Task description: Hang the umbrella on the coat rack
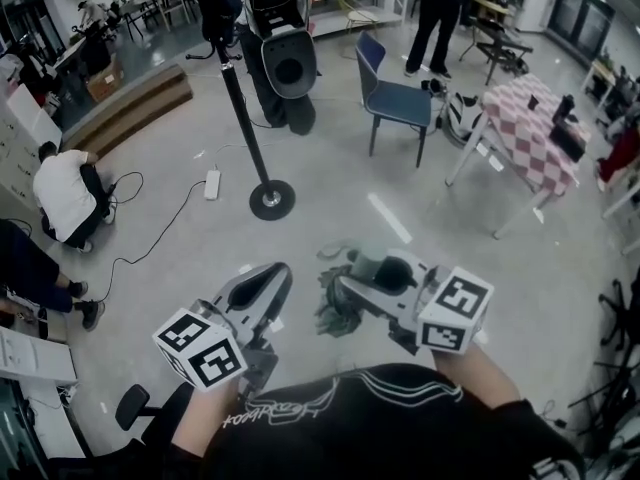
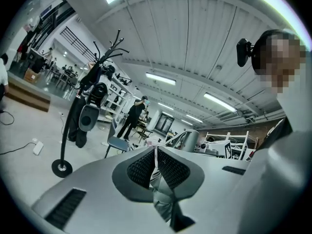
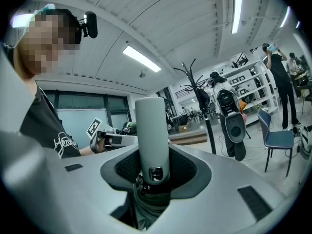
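1. The right claw [image 3: 152, 172] grips the grey handle [image 3: 151, 130] of the folded umbrella [image 1: 343, 303], its jaws held partly apart by the handle.
2. The left claw [image 2: 156, 165] is nearly closed, pinching only a thin strip of the umbrella's fabric [image 2: 163, 199] — I judge so slight a hold could slip.
3. The coat rack [image 1: 243, 103] stands well ahead, its hooks crowded with hung gear [image 1: 288, 63] — the umbrella may miss a free hook or knock something down.

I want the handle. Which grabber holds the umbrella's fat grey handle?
The right gripper: the handle sits clamped between its jaws. The left gripper pinches only a thin strip.
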Motion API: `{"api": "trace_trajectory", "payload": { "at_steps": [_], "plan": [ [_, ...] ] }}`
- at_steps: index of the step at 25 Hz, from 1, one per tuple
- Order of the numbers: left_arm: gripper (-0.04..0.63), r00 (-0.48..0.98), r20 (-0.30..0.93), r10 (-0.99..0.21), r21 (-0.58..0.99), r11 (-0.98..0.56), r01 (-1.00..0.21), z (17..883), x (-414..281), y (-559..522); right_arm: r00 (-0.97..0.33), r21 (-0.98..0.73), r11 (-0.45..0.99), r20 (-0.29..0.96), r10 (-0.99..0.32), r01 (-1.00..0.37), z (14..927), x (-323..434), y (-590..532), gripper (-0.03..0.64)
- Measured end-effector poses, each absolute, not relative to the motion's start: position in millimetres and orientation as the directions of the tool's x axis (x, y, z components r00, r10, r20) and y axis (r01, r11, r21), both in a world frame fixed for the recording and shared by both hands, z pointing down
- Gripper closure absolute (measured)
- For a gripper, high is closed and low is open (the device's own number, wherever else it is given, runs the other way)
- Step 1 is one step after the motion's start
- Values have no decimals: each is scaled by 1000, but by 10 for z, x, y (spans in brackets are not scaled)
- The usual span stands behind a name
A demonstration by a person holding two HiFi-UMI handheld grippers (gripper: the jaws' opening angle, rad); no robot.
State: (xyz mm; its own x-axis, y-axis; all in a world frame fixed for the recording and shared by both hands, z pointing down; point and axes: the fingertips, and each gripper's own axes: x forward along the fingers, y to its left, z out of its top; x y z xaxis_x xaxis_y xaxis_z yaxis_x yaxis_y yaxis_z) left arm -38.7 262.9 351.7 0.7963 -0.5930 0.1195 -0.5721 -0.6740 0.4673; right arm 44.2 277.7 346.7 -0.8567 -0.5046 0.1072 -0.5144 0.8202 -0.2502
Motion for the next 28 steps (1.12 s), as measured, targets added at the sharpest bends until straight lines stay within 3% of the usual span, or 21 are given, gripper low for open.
{"api": "trace_trajectory", "payload": {
  "at_steps": [11, 28],
  "plan": [
    [580, 785, 118, -608, 453, -671, -587, 3501, 124, 2158, -857, -235, 825, 96, -507, -514, 3479, 967, 2277, 459],
    [580, 785, 73, -615, 453, -681, -576, 3450, 23, 1454, -848, -248, 813, 96, -521, -527, 3489, 949, 1570, 459]
  ]
}}
